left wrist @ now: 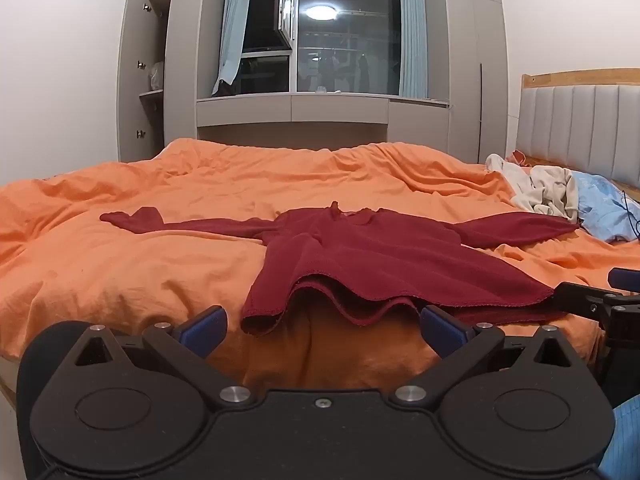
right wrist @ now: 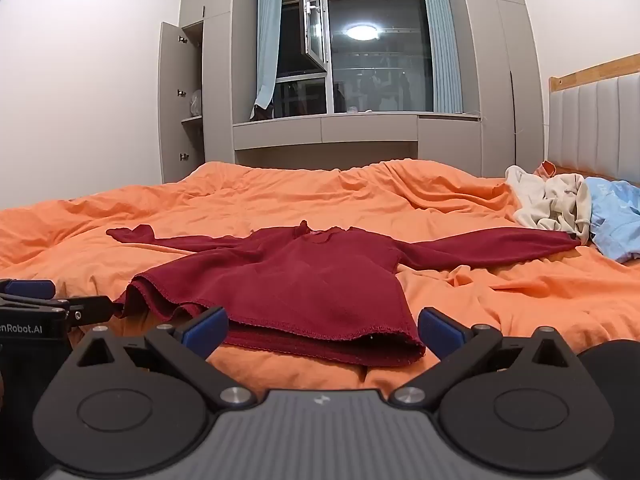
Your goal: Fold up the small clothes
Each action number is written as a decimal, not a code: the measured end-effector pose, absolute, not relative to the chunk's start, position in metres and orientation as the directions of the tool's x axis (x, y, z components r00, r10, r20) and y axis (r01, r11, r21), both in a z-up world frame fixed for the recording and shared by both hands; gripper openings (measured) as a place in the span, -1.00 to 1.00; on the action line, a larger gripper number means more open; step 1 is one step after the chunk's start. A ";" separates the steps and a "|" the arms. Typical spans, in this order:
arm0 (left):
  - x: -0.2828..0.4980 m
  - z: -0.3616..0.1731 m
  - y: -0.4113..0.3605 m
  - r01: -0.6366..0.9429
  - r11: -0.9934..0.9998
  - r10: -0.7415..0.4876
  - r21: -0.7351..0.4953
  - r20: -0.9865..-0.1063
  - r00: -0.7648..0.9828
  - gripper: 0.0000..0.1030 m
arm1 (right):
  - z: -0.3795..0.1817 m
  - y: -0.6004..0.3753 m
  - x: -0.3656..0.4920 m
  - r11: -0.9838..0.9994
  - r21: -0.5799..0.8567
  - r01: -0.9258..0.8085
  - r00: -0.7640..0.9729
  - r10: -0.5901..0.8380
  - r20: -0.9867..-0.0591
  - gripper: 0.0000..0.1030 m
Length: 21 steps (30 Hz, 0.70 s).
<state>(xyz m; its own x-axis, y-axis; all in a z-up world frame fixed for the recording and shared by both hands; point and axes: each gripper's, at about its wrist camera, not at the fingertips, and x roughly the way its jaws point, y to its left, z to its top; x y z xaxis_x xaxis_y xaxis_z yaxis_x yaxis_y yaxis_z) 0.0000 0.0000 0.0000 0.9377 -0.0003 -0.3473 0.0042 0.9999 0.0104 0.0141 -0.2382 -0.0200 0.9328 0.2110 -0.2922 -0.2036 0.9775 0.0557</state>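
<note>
A dark red long-sleeved top (left wrist: 360, 252) lies spread on the orange bed cover (left wrist: 120, 264), sleeves out to both sides, collar far, hem near me and rippled. My left gripper (left wrist: 320, 330) is open, its blue pads either side of the hem's left part, empty. My right gripper (right wrist: 322, 330) is open at the hem's right part of the same top (right wrist: 304, 280), empty. Each gripper shows at the edge of the other's view: the right gripper (left wrist: 600, 300) and the left gripper (right wrist: 48, 300).
A pile of cream clothes (left wrist: 544, 192) and a light blue garment (left wrist: 608, 208) lie at the bed's right by the padded headboard (left wrist: 580, 124). Grey wardrobes (left wrist: 144, 76) and a window (left wrist: 340, 36) stand beyond the bed.
</note>
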 end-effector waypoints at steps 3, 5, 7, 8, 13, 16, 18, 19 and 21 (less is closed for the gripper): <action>0.000 0.000 0.000 0.003 1.000 0.000 0.008 -0.355 0.935 0.99 | -0.020 -0.238 0.014 0.977 0.061 -0.204 0.934 0.213 -0.287 1.00; 0.000 0.000 0.000 0.004 1.000 -0.001 0.007 -0.355 0.935 0.99 | -0.021 -0.238 0.014 0.977 0.062 -0.206 0.934 0.215 -0.286 1.00; -0.001 0.000 -0.001 0.005 1.000 -0.001 0.011 -0.355 0.935 0.99 | -0.021 -0.239 0.014 0.977 0.064 -0.204 0.934 0.214 -0.285 1.00; -0.001 -0.001 -0.001 0.006 1.000 -0.001 0.012 -0.354 0.935 0.99 | -0.021 -0.239 0.014 0.977 0.065 -0.204 0.934 0.214 -0.287 1.00; 0.001 -0.002 0.001 0.005 1.000 -0.001 0.012 -0.360 0.933 0.99 | -0.019 -0.240 0.015 0.977 0.066 -0.204 0.933 0.214 -0.289 1.00; 0.002 -0.001 0.000 0.003 1.000 0.000 0.010 -0.361 0.933 0.99 | -0.020 -0.239 0.015 0.977 0.067 -0.203 0.933 0.214 -0.289 1.00; 0.002 0.000 0.000 0.004 1.000 0.000 0.009 -0.364 0.931 0.99 | -0.020 -0.240 0.014 0.977 0.066 -0.203 0.933 0.214 -0.289 1.00; 0.002 0.000 0.000 0.005 1.000 -0.001 0.010 -0.363 0.932 0.99 | -0.020 -0.240 0.014 0.977 0.066 -0.203 0.933 0.214 -0.289 1.00; 0.002 -0.001 0.000 0.006 1.000 -0.002 0.010 -0.361 0.932 0.99 | -0.021 -0.240 0.014 0.977 0.067 -0.204 0.933 0.215 -0.289 1.00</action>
